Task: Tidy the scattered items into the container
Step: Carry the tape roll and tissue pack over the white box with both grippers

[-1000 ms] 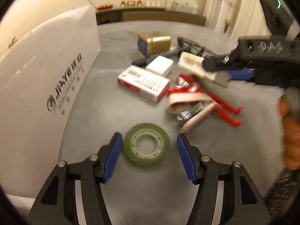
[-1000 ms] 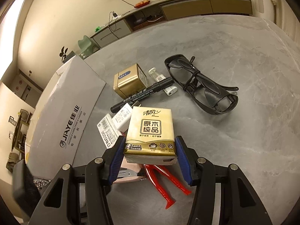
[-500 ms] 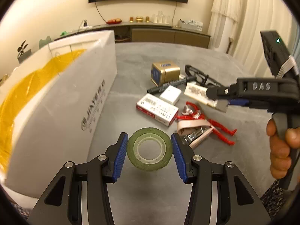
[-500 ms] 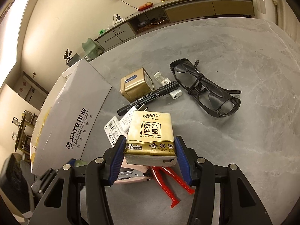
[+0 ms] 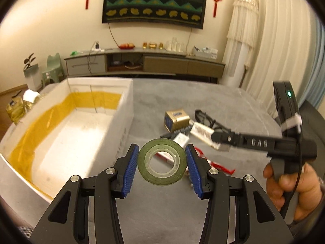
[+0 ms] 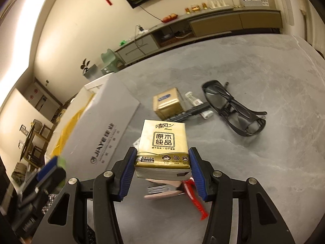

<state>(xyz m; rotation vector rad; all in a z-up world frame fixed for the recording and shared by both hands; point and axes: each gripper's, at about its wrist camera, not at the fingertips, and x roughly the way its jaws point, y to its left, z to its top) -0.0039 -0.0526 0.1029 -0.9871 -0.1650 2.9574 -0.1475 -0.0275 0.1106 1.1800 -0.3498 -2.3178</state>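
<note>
My left gripper (image 5: 162, 167) is shut on a green tape roll (image 5: 162, 175) and holds it above the grey table, just right of the white box (image 5: 124, 109) with a yellow lining. My right gripper (image 6: 163, 167) is shut on a gold tissue pack (image 6: 163, 142) and holds it above the table. It shows in the left wrist view (image 5: 215, 140) at the right, with the pack (image 5: 201, 131) in it. The white box (image 6: 105, 118) lies to its left.
On the table lie a gold tin (image 6: 167, 103), a black marker (image 6: 191, 112), black glasses (image 6: 233, 109), a white tube (image 6: 195, 101), a pink stapler (image 6: 162, 189) and red tongs (image 6: 195, 201). A sideboard (image 5: 142, 63) stands behind.
My left gripper closed on the tape roll and lifted it off the table toward the box's height. My right gripper rose slightly with the tissue pack.
</note>
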